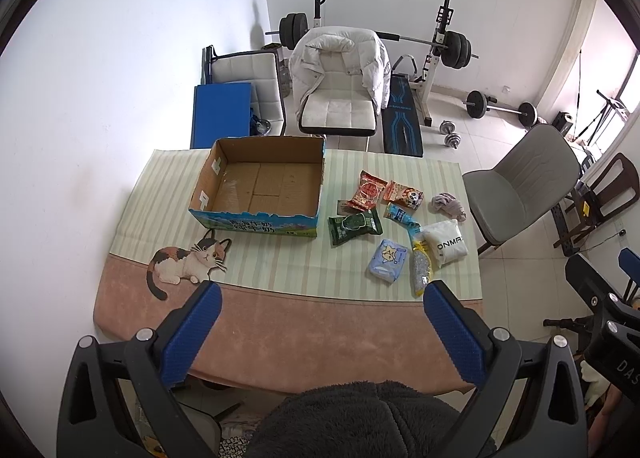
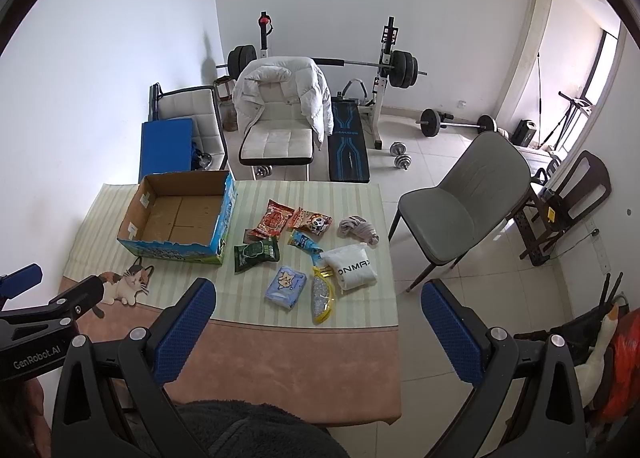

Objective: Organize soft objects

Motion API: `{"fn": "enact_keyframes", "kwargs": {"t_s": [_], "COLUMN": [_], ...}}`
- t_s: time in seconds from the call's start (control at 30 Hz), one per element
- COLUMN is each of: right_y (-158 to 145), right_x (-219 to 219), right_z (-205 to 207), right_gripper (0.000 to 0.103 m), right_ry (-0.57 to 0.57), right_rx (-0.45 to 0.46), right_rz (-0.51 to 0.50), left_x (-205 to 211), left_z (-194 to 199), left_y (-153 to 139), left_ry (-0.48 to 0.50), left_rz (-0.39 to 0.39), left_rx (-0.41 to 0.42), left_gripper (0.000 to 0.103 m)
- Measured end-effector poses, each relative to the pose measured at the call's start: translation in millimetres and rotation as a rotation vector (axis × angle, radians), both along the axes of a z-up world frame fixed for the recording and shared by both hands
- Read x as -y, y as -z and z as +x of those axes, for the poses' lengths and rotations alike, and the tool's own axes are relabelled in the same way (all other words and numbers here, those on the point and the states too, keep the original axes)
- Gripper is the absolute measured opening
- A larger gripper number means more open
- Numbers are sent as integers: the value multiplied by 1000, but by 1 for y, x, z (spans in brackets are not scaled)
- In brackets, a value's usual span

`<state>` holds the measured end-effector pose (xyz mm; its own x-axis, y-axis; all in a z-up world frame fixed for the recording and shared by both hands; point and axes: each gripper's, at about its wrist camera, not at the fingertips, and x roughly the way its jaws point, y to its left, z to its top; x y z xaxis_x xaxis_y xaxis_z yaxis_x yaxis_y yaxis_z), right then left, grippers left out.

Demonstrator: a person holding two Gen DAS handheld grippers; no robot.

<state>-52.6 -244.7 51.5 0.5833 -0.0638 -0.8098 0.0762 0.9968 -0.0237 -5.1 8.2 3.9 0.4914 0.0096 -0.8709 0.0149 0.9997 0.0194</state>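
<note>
An open, empty cardboard box [image 1: 260, 187] [image 2: 180, 217] stands on the table's left half. To its right lie several soft packs: a red snack bag [image 1: 367, 191] [image 2: 274, 217], a panda bag [image 1: 404, 194] [image 2: 312, 221], a green pack [image 1: 354, 225] [image 2: 256, 254], a blue tissue pack [image 1: 388, 260] [image 2: 286, 285], a yellow pouch [image 1: 422, 270] [image 2: 323, 296], a white bag [image 1: 446, 242] [image 2: 354, 266] and a grey cloth [image 1: 448, 205] [image 2: 358, 230]. My left gripper [image 1: 322, 294] is open above the near table edge. My right gripper [image 2: 318, 292] is open, held back from the packs.
The table has a striped mat with a cat picture [image 1: 188, 262] and a pink front band [image 2: 280, 358]. A grey chair [image 1: 524, 181] [image 2: 460, 193] stands right of the table. White chairs [image 1: 340, 97], a weight bench [image 2: 348, 145] and barbells lie behind.
</note>
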Motion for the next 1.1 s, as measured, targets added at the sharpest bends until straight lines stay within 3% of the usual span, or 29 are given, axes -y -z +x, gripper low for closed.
{"fn": "enact_keyframes", "kwargs": {"t_s": [1.1], "right_y": [-3], "right_x": [4], "right_z": [-1], "right_gripper": [103], "right_ry": [7], "right_rx": [-8], "right_rz": [9], "left_x": [3], "left_z": [-2], "left_y": [3], "left_ry": [-4], "left_rz": [-14], "left_rx": [9], "left_gripper": [103]}}
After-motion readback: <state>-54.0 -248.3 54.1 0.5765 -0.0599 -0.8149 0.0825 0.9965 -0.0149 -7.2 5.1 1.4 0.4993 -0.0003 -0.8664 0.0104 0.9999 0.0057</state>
